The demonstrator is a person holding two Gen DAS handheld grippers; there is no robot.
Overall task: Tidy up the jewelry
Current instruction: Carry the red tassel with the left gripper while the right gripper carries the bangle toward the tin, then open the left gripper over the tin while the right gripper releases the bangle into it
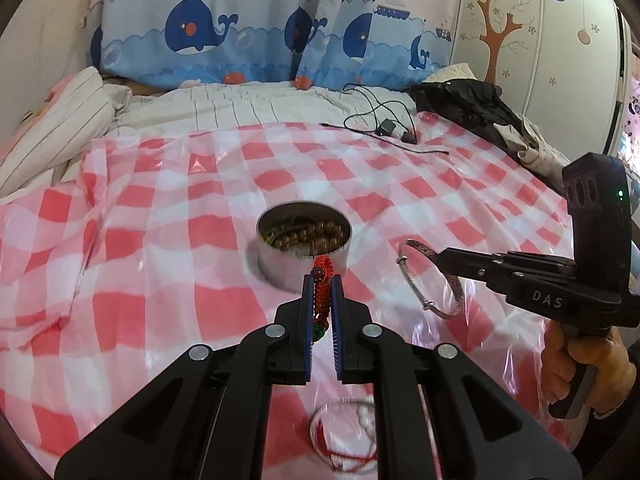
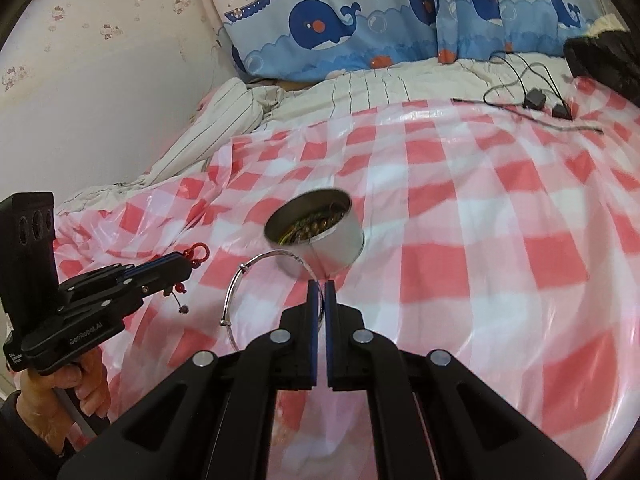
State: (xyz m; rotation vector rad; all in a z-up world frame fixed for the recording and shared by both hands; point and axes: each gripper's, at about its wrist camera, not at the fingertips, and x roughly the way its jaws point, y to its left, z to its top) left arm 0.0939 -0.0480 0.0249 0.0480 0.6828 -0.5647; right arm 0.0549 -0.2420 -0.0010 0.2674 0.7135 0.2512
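Note:
A round metal tin (image 1: 304,248) stands on the red-and-white checked sheet (image 1: 160,280), with brown bead strands inside; it also shows in the right wrist view (image 2: 320,236). My left gripper (image 1: 322,280) is shut on a red woven bracelet (image 1: 322,296) with beads, held just in front of the tin; in the right wrist view it sits at the left (image 2: 188,258). My right gripper (image 2: 319,286) is shut on a silver bangle (image 2: 240,284), held above the sheet right of the tin; the bangle also shows in the left wrist view (image 1: 416,272).
A clear round dish (image 1: 344,436) with a red cord lies below my left gripper. Black cables with a charger (image 1: 384,124) lie at the far edge of the sheet. A dark garment (image 1: 472,108) lies at the back right. Whale-print pillows (image 1: 208,40) line the wall.

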